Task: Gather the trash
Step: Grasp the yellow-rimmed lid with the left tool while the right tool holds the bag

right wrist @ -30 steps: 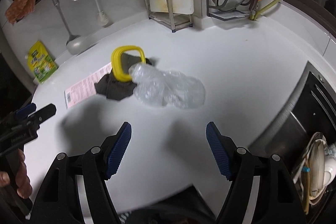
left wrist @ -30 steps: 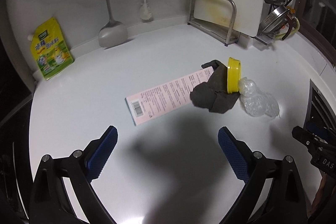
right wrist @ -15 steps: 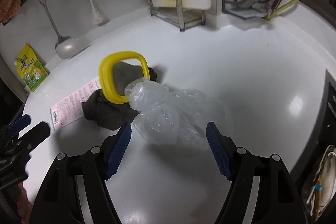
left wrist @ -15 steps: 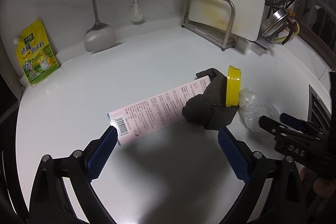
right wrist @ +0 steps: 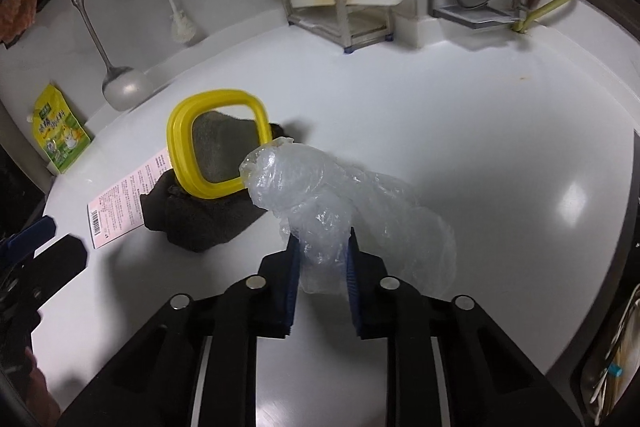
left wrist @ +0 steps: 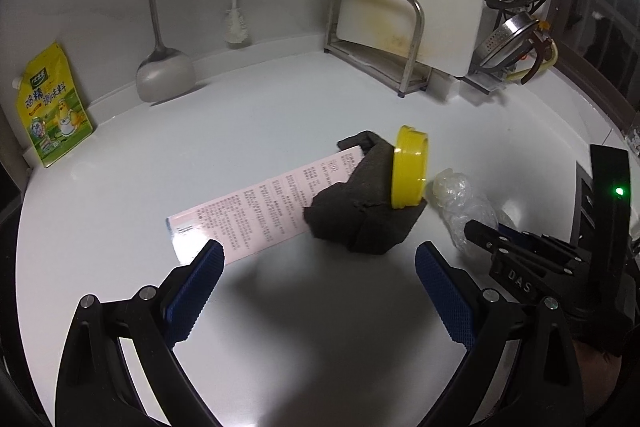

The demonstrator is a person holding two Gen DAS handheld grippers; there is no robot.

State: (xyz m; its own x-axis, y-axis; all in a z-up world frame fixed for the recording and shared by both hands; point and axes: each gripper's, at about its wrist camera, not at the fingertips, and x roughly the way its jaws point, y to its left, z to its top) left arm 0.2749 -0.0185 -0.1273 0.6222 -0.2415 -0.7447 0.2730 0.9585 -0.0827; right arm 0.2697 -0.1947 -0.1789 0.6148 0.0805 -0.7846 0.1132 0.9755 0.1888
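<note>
At the left of my left wrist view, the yellow stand-up pouch (left wrist: 52,107) carried large Chinese characters I could not read at that size. The pink printed paper strip (left wrist: 256,211) had its near corner hidden behind my left claw's fingertip (left wrist: 200,267) and its far end under the crumpled dark grey cloth (left wrist: 360,211), its print too fine to read. The left gripper (left wrist: 320,267) stood released, wide apart, over bare white countertop (left wrist: 280,327) with open room below. The yellow square plastic lid (left wrist: 410,167) leaned on edge against the cloth. At right, the right gripper (right wrist: 322,259), lettered "DAS", had just been closing and was grasping the crumpled clear plastic bag (right wrist: 320,195), which covered the lid's lower right corner. Clear counter lay right of the bag.
</note>
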